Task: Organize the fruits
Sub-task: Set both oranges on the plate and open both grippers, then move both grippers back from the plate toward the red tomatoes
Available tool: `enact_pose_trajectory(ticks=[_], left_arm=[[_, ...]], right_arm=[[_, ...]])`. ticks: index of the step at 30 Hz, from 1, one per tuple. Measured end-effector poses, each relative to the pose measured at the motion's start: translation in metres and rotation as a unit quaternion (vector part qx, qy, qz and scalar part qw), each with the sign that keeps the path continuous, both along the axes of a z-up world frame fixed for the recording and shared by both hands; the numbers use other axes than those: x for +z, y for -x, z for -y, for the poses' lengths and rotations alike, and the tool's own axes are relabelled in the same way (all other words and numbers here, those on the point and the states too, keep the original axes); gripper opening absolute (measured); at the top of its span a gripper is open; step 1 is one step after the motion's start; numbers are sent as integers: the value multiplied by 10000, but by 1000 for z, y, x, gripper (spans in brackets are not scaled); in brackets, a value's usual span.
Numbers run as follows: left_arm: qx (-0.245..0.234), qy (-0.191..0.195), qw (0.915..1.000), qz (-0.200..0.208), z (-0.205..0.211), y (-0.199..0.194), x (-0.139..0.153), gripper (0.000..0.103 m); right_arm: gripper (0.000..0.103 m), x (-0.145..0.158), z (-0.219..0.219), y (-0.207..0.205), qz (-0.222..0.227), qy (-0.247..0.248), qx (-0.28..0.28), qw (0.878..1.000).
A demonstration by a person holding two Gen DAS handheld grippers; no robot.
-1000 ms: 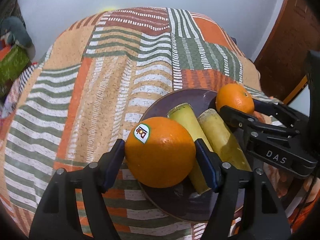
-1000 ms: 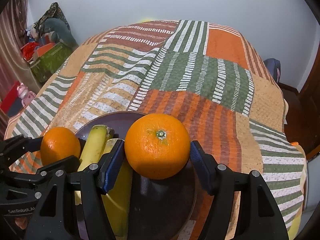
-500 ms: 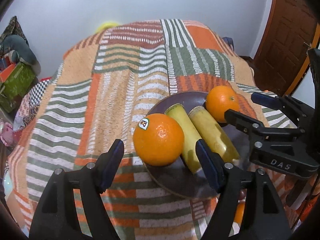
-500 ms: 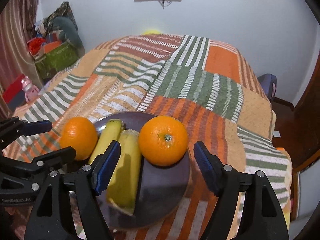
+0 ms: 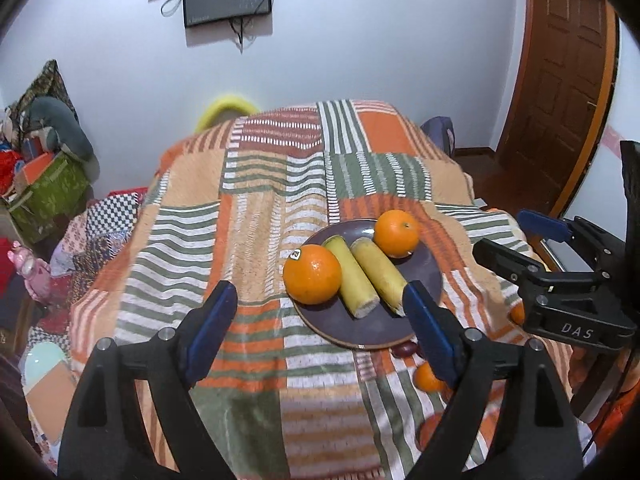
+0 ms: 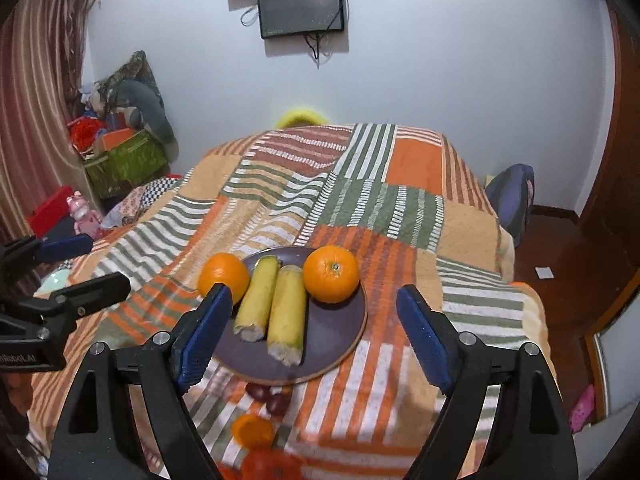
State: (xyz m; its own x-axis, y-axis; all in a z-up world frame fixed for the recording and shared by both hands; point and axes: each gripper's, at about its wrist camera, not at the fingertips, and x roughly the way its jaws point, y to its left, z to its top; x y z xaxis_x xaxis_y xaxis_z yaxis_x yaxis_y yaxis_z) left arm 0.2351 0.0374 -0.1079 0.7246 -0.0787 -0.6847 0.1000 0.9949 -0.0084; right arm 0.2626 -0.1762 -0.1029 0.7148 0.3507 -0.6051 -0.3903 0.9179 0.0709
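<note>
Patchwork bedspread [image 5: 256, 208] | plate [image 6: 340, 332] near front edge | left gripper [image 5: 320, 320], right gripper [image 6: 312, 328] fingers apart, empty

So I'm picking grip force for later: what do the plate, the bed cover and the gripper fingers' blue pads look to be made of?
The plate looks like glazed ceramic: dark purple, smooth, with a paler bare rim; it could be melamine. The bed cover is woven textile, matte, with a nubby weave and soft folds. The blue pads seem soft rubber or foam, matte, on black rigid plastic fingers.
</note>
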Motion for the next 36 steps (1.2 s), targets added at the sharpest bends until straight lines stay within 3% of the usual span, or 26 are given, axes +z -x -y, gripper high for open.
enact_pose_trajectory(ticks=[5, 11, 18, 24, 25, 27, 29, 35, 36], left_arm=[[-40, -51, 9999, 135, 5, 33, 11, 92], [-142, 47, 9999, -44, 8, 59, 6, 96], [-325, 223, 9987, -313, 11, 77, -16, 96], [-450, 187, 9968, -632, 22, 76, -44, 96], [-430, 157, 9966, -679, 23, 75, -49, 95], [-460, 171, 9957, -785, 25, 73, -56, 83], [-545, 239, 9938, -944, 26, 71, -63, 77], [-614, 257, 9919, -1083, 29, 69, -73, 77], [-620, 272, 9914, -1116, 30, 69, -75, 77]], right_arm=[[82, 0, 5, 26, 83, 142, 112, 9998], [82, -21, 9, 49, -129, 250, 263, 9993], [82, -61, 7, 61, -561, 384, 309, 9972], [79, -85, 9, 62, -879, 194, 229, 9957], [73, -89, 10, 59, -992, 114, 240, 9947], [65, -97, 10, 55, -1247, -27, 301, 9917], [63, -104, 9, 52, -1398, -23, 346, 9896], [62, -111, 13, 48, -1591, -166, 427, 9862], [57, -111, 14, 48, -1637, -262, 489, 9849]])
